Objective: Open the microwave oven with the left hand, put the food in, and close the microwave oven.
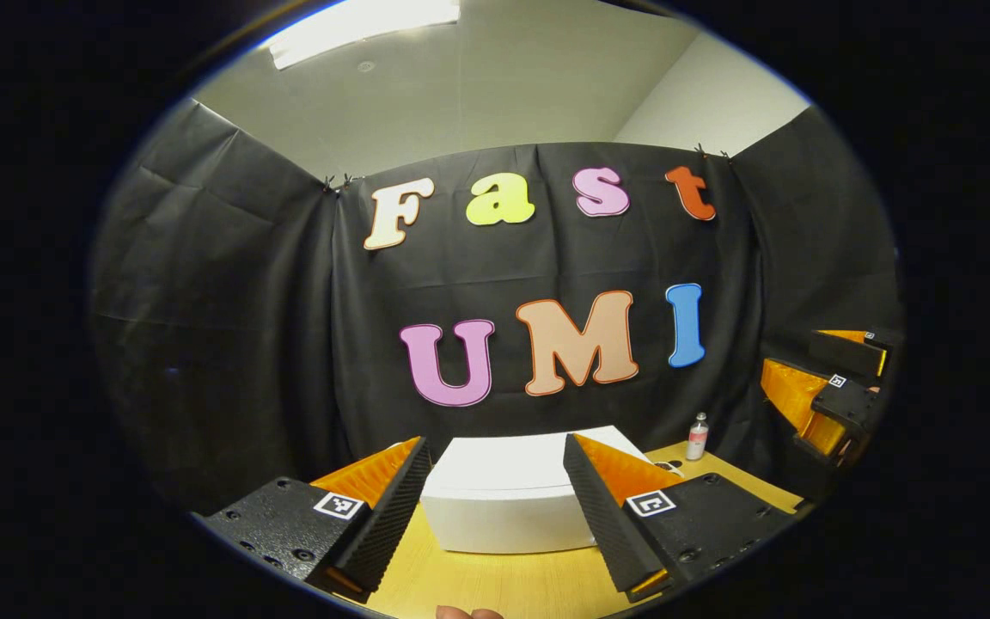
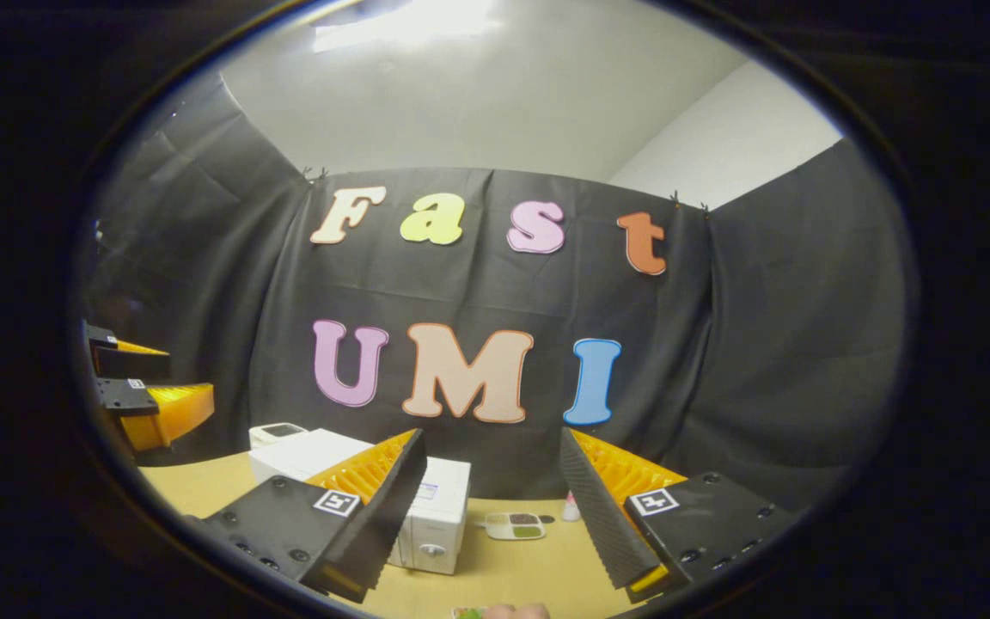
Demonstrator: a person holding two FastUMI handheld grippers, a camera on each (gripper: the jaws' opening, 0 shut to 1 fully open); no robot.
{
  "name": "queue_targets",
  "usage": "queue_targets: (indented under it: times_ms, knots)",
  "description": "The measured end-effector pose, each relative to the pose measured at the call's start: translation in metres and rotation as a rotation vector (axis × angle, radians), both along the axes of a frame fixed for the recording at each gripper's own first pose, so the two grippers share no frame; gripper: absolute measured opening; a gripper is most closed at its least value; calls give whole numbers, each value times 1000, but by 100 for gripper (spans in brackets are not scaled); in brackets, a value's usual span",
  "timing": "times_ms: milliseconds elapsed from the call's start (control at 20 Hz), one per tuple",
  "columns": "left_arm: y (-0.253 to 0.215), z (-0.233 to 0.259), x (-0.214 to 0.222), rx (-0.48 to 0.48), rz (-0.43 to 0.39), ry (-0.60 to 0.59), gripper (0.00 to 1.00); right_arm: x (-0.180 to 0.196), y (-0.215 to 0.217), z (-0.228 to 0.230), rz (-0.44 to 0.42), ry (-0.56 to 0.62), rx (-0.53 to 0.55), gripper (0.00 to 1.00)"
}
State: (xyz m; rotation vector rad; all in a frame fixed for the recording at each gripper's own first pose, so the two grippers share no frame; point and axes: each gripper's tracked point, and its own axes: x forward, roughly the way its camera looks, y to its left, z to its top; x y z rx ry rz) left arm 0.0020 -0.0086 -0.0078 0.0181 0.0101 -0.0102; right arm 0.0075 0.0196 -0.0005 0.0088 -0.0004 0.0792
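A: Seen as it sits on the bench (image 1: 495,585), what does the microwave oven (image 1: 508,494) look like?

B: A white box with rounded corners, door closed. In the left gripper view it stands straight ahead, framed between the two fingers. In the right gripper view it lies to the left of centre, its front panel with a round knob low down facing that camera.

A: And the food?

B: A small tray (image 2: 515,525) with dark and green portions lies on the bench just right of the oven. A little bottle (image 1: 697,436) stands farther back by the cloth wall.

A: How are the hands held?

B: The left gripper (image 1: 495,507) is raised above the bench, level, aimed at the oven, fingers spread wide and holding nothing. The right gripper (image 2: 491,507) is likewise raised, fingers wide apart and empty. Each appears at the edge of the other's view.
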Motion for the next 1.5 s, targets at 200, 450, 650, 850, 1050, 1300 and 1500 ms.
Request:
queue_targets:
  times_ms: [200, 450, 650, 850, 1050, 1300, 1500]
  knots:
    - [-3, -1, 1, -1, -9, 3, 95, 1, 1, 0, 4, 2, -7, 98]
    - [-3, -1, 5, -3, -12, 5, 95, 1, 0, 3, -3, -3, -1, 97]
    - [-6, -15, 8, -26, -16, 26, 95, 0, -8, 5, -21, -7, 7, 97]
    - [-16, -52, 17, -52, -29, 78, 95, -3, -24, 6, -42, -6, 13, 96]
    - [-50, -108, 33, -117, -101, 152, 95, -14, -39, 5, -51, -10, 40, 97]
    - [-84, -187, 68, -142, -146, 233, 97, -24, -60, 5, -67, -24, 15, 96]
    - [-104, -251, 81, -204, -137, 370, 97, -35, -79, 5, -106, -15, -8, 96]
